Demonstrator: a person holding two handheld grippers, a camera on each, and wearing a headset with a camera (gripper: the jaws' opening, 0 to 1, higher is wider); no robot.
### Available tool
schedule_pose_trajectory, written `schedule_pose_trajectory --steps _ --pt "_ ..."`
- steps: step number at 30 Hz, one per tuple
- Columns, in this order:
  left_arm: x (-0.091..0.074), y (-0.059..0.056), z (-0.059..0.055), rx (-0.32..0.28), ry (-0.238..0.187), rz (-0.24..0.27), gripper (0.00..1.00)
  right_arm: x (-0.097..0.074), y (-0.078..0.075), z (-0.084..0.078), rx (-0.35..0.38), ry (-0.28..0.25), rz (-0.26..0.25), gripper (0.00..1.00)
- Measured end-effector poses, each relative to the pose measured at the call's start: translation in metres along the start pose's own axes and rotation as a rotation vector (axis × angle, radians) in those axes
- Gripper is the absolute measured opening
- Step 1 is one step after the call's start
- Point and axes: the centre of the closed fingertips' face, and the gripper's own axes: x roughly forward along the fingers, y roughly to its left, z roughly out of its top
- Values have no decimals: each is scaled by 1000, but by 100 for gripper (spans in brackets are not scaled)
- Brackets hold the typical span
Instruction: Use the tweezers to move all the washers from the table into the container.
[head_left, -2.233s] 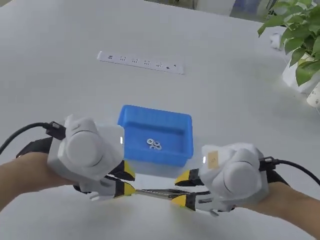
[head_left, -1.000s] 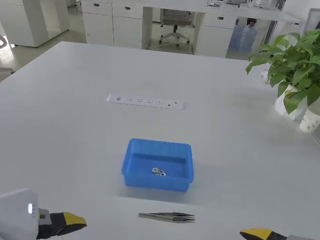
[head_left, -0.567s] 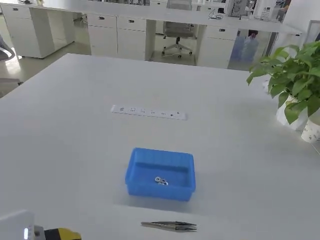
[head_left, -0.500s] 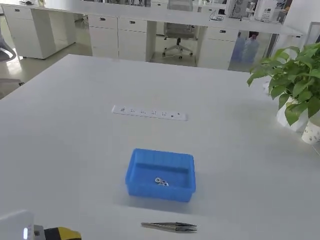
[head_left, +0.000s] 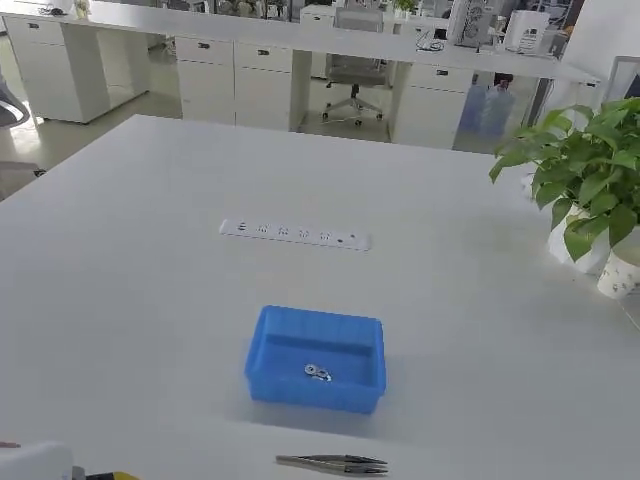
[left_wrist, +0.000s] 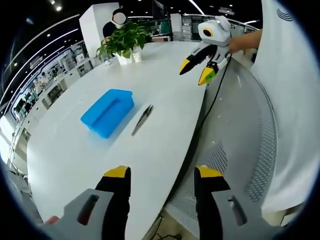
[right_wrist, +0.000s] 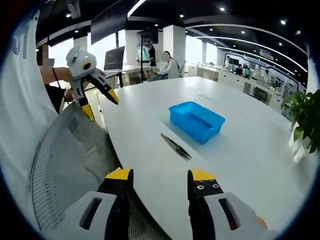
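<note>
You've backed left gripper (left_wrist: 162, 173) and right gripper (right_wrist: 159, 175) off the tweezers (head_left: 332, 463), jaws apart and empty; they now lie on the table (head_left: 150, 300) just near-side of the container (head_left: 312, 392), washers (head_left: 317, 373) inside it, so task looks done.

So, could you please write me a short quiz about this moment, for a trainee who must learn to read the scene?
1. True or false: the slim metal tweezers lie on the white table, on the person's side of the blue plastic container.
2. Where are the small metal washers?
A. scattered on the table
B. inside the container
C. between a gripper's jaws
3. Fill in: the left gripper and the right gripper both have their jaws ____ and hold nothing.

Key: 1 true; 2 B; 3 open.
</note>
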Motion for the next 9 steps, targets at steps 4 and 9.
schedule_pose_trajectory --steps 4,9 --pt "2 0 -4 29 24 -7 54 1 0 0 6 2 0 44" --pt "4 -2 -9 36 42 -22 50 1 -1 -2 10 6 -5 44"
